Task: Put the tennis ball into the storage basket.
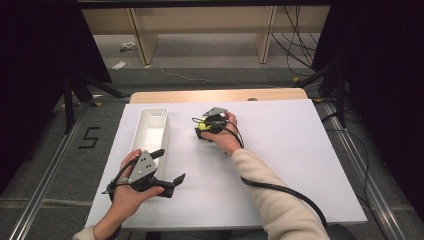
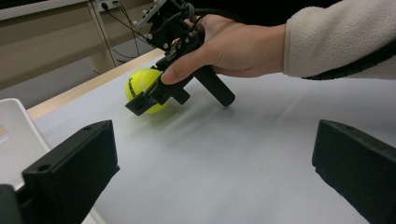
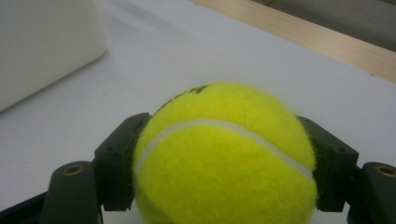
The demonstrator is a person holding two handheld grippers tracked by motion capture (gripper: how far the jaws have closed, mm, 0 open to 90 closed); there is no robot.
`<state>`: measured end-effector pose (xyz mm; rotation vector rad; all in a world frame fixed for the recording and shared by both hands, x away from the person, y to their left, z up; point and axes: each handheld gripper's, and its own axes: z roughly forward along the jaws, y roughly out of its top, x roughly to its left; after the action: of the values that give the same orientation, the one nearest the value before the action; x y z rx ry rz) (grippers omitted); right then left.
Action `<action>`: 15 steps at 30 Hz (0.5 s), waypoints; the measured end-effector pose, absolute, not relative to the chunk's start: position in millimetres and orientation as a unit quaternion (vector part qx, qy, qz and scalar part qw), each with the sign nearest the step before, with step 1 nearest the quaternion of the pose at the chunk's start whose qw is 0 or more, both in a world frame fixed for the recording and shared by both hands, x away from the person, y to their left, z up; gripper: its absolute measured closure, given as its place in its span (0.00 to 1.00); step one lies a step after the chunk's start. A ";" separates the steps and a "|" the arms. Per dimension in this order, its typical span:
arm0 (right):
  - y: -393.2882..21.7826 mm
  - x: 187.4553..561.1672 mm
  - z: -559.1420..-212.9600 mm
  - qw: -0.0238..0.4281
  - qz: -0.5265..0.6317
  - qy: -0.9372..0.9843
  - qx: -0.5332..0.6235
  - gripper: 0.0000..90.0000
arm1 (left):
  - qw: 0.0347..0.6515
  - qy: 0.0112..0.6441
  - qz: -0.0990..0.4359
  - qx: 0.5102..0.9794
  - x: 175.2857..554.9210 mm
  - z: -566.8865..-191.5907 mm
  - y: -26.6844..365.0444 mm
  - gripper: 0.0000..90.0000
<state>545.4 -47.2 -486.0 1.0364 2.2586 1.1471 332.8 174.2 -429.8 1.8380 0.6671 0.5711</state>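
Right claw (image 1: 204, 131): I see its jaws clamped on either side of the tennis ball (image 3: 224, 156)
Ball: low over the white bench (image 1: 280, 150), right of the white bin (image 1: 150, 131)
Left claw (image 1: 169, 169): jaws wide apart, holding nothing; near the bin's front end
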 end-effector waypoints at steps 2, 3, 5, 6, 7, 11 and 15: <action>-47.1 545.1 -484.3 0.201 0.412 0.808 0.371 0.30 | 0.524 0.279 0.239 0.768 332.8 -429.7 174.3 0.00; -47.1 544.4 -483.1 0.200 0.413 0.807 0.371 0.30 | 0.524 0.279 0.239 0.768 332.7 -429.6 174.2 0.00; -47.2 543.2 -480.6 0.197 0.414 0.807 0.371 0.30 | 0.524 0.278 0.239 0.768 332.6 -429.4 174.1 0.00; -47.4 542.7 -479.7 0.198 0.417 0.807 0.369 0.30 | 0.524 0.278 0.239 0.768 332.5 -429.5 174.0 0.00; -47.6 542.5 -479.1 0.201 0.419 0.807 0.365 0.30 | 0.524 0.278 0.240 0.768 332.5 -429.4 174.0 0.00; -48.7 540.5 -475.1 0.199 0.424 0.805 0.363 0.30 | 0.524 0.279 0.240 0.768 332.5 -429.2 174.0 0.00; -50.0 539.7 -471.6 0.203 0.430 0.803 0.360 0.30 | 0.525 0.279 0.240 0.767 332.5 -429.1 174.1 0.00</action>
<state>539.7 -50.0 -471.6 1.0042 2.2399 1.2005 332.5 174.1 -429.1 1.8361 0.6682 0.5747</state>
